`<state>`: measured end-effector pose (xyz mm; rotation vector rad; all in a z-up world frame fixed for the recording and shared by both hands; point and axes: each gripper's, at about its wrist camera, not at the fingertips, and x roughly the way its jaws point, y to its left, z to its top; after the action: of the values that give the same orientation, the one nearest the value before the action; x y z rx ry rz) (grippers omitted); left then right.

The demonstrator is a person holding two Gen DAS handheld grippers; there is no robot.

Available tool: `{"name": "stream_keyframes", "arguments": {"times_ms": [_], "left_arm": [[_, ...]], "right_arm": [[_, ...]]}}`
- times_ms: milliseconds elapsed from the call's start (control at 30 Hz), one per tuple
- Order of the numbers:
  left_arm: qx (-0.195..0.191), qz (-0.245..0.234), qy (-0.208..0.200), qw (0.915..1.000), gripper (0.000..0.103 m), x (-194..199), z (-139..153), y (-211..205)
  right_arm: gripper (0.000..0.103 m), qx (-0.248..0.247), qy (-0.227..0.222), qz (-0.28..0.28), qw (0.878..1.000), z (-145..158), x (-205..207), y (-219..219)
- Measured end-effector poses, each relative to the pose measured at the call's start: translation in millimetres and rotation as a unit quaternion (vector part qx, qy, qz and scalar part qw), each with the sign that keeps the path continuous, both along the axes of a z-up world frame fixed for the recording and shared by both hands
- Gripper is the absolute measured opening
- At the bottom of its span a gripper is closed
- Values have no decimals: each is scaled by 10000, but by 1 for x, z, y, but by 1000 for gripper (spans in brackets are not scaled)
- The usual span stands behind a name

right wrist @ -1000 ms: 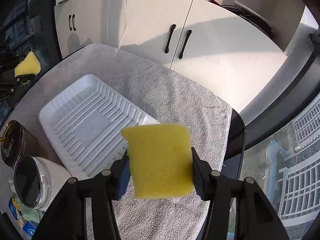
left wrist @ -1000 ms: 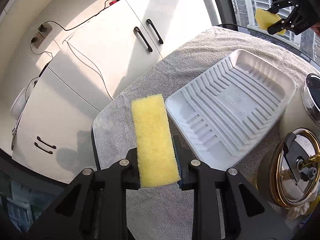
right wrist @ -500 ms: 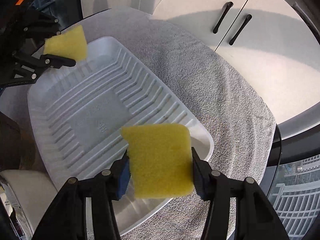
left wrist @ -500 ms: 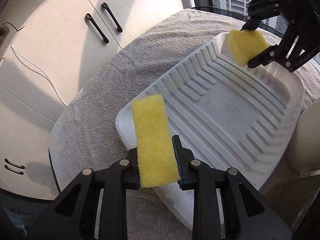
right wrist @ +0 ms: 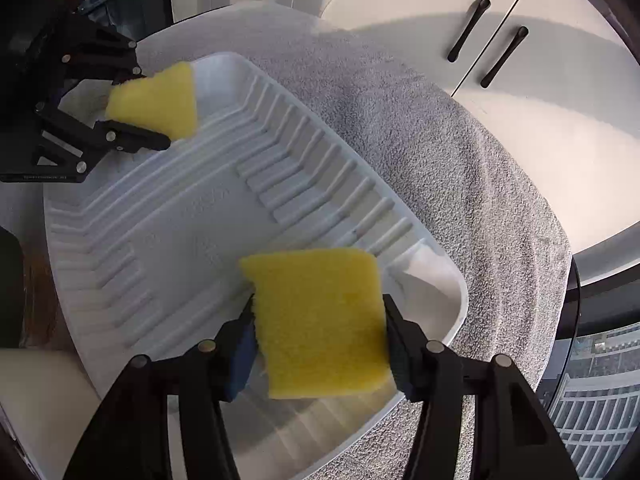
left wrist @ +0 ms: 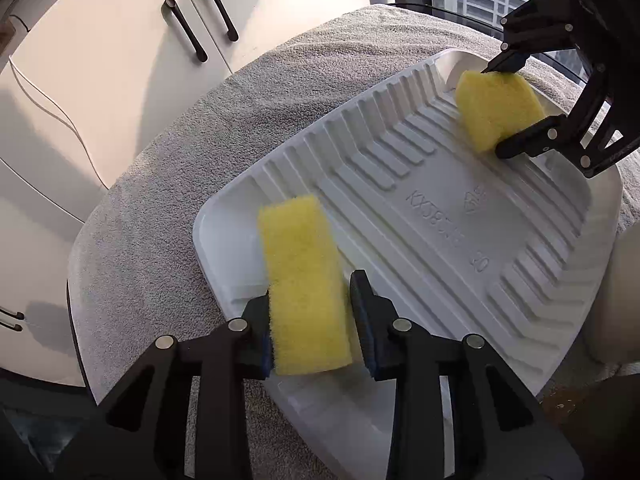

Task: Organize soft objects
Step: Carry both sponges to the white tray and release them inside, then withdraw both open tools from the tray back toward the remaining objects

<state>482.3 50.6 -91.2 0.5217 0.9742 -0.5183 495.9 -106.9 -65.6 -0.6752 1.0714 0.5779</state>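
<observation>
A white ribbed tray [left wrist: 440, 240] lies on a grey towel. My left gripper [left wrist: 310, 292] hangs over the tray's near left corner with a long yellow sponge [left wrist: 304, 280] between its fingers. Its jaws are opening: one pad still touches the sponge and a thin gap shows at the other. In the right wrist view this sponge [right wrist: 160, 100] and the left gripper [right wrist: 150, 108] are at the tray's [right wrist: 160, 240] far corner. My right gripper [right wrist: 320, 304] is at the opposite corner, its jaws easing apart with both pads still on a square yellow sponge [right wrist: 320, 320]. The left wrist view shows that sponge [left wrist: 496, 108] low in the corner, between the right gripper's [left wrist: 493, 111] fingers.
The grey towel [left wrist: 240, 120] covers a round dark-edged table. White cabinets with black handles [left wrist: 184, 28] stand beyond it. A cream container [left wrist: 624, 280] stands close to the tray's right side. A window with tall buildings lies past the table's edge.
Both grippers came down from above the table to opposite corners of the tray, each with its sponge. The left jaws have parted, and a gap has opened beside the long sponge.
</observation>
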Motion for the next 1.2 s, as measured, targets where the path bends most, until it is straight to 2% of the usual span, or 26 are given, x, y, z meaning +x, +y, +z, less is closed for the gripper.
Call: {"name": "stream_keyframes", "arguments": {"times_ms": [67,133,233,333,433,600,867,1100,1167,1200], "left_arm": [[-33,8,35,10000,38,-2,0,1],[-82,12,106,9999,39,-4,0,2],[-132,37,136,9998,46,-6,1,6],[-222,7,192,9996,56,-9,2,7],[-301,14,158,9994,62,-9,5,7],[-681,117,-1,9976,62,-6,25,15],[-651,364,-251,9969,62,-13,42,42],[-812,659,-437,9936,66,-42,56,78],[-964,733,-501,9914,66,-57,64,92],[-1036,762,-533,9903,71,-66,68,98]], "right_arm": [[63,25,18,-19,10000,-1,0,-1],[70,68,0,-21,10000,-1,1,-1],[80,215,1,14,9998,2,-1,-4],[81,405,-50,14,9992,9,-3,-8],[81,521,-128,-15,9986,17,-8,-12],[81,726,-237,-139,9970,29,-8,-24],[81,1062,-420,-317,9930,53,-22,-45],[81,1196,-542,-450,9903,68,-50,-69],[81,1327,-586,-549,9879,75,-60,-80],[81,1381,-610,-593,9868,78,-66,-86]]}}
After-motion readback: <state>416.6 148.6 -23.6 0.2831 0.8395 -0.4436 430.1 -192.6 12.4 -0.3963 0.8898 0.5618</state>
